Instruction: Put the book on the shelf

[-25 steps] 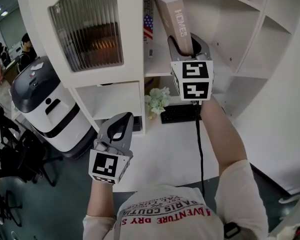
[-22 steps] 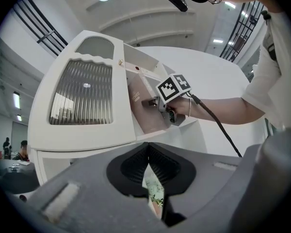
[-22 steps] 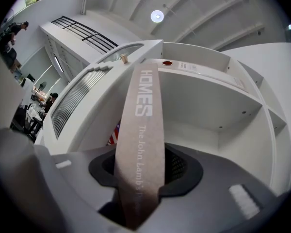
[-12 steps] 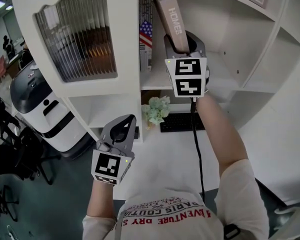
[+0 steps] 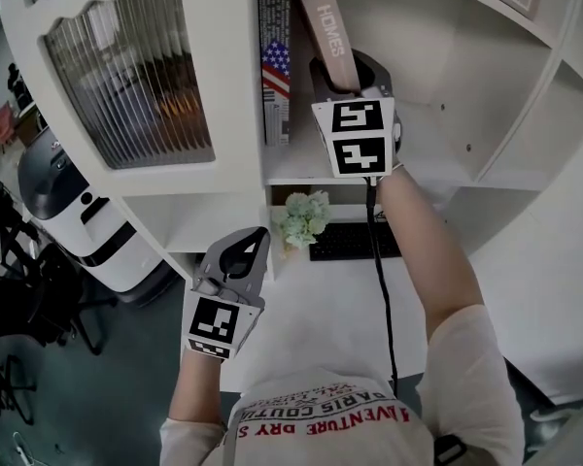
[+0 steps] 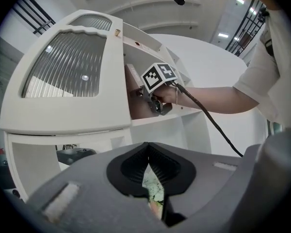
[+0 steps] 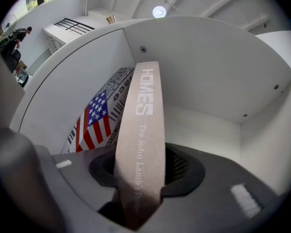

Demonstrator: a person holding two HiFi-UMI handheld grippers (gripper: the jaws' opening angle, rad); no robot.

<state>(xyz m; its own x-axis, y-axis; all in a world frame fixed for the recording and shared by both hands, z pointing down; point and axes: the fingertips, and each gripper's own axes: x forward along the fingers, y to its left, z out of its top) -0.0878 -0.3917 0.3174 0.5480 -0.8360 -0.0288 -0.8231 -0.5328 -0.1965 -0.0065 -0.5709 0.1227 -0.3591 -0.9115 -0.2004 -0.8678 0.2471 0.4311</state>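
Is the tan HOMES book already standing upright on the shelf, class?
No, the HOMES book is tilted, its top toward the flag-covered book, held in the jaws of the right gripper.

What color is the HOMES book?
The book is pinkish tan with white letters; the right gripper view shows it best.

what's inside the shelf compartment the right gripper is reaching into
A flag-cover book against the left wall, and the tilted tan HOMES book held by the right gripper. The gripper body covers the compartment floor beneath them.
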